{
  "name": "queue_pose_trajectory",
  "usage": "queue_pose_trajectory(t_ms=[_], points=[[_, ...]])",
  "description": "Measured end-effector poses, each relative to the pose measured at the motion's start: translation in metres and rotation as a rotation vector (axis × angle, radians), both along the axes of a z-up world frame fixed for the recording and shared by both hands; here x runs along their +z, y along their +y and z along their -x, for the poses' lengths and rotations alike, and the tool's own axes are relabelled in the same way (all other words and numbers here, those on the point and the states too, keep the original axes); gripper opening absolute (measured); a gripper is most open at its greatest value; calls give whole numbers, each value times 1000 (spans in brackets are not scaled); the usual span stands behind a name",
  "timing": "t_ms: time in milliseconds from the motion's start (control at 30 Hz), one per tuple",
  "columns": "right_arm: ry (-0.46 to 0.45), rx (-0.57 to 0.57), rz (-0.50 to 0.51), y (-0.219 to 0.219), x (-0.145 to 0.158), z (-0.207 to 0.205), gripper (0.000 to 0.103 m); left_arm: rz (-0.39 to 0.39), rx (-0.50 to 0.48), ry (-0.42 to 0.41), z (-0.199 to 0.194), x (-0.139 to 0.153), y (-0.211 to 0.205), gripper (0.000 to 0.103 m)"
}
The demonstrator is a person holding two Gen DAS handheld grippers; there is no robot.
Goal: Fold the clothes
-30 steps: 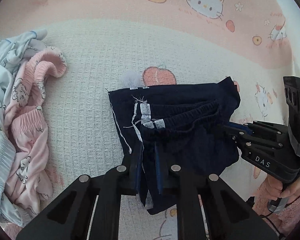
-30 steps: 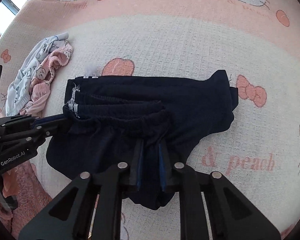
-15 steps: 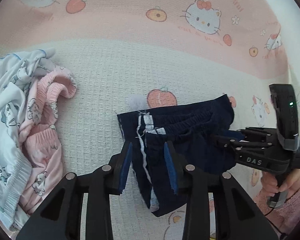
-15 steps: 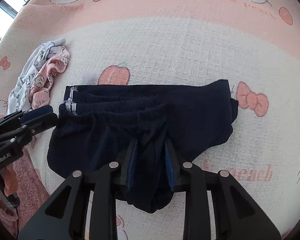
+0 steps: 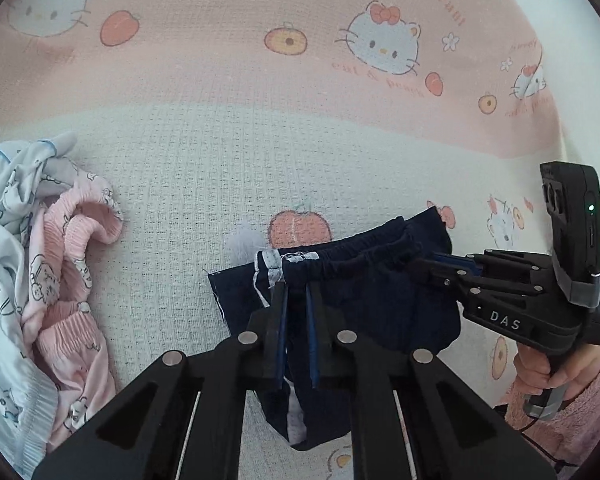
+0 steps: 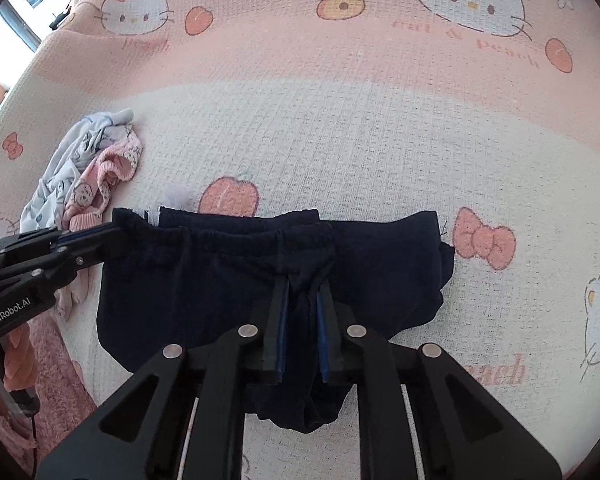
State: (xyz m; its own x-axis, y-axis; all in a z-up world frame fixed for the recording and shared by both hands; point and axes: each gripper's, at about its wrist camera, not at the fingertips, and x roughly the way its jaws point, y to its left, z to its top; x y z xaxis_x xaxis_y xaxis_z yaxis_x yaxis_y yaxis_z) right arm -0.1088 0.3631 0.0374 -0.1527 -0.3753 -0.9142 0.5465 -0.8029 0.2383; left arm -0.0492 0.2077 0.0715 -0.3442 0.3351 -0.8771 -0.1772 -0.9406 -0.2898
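Navy shorts (image 5: pixel 372 304) with an elastic waistband and a white side stripe lie folded on the blanket. My left gripper (image 5: pixel 296 292) has its jaws closing, with the waistband's left end pinched between the blue pads. In the right wrist view it reaches in from the left edge as the left gripper (image 6: pixel 112 236). My right gripper (image 6: pixel 303 284) is closing too, and bunched cloth of the navy shorts (image 6: pixel 380 272) below the waistband fills its gap. In the left wrist view the right gripper (image 5: pixel 424 264) meets the shorts' right side.
A pile of pink and pale blue clothes (image 5: pixel 40 280) lies to the left, also visible as the pile (image 6: pixel 92 176). The cartoon-cat blanket (image 5: pixel 300 140) covers the whole surface. A hand in a fluffy pink sleeve (image 5: pixel 540 376) holds the right gripper's handle.
Both grippers let go of the shorts' near edge, opened, then closed again on cloth at the waistband. Both views have drawn back a little from the blanket.
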Motion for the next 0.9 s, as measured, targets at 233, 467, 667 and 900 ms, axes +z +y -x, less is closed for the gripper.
queue_pose_trajectory(t_ms=[233, 467, 667, 900], points=[[-100, -97, 57, 26, -6, 17, 34, -51, 66, -17, 12, -10, -11, 18], [-84, -78, 30, 63, 10, -15, 36, -4, 164, -142, -28, -4, -29, 31], [-108, -26, 3, 61, -7, -45, 36, -25, 209, -220, -82, -24, -29, 31], [-81, -4, 0, 49, -1, -52, 36, 8, 174, -142, -89, -6, -15, 31]])
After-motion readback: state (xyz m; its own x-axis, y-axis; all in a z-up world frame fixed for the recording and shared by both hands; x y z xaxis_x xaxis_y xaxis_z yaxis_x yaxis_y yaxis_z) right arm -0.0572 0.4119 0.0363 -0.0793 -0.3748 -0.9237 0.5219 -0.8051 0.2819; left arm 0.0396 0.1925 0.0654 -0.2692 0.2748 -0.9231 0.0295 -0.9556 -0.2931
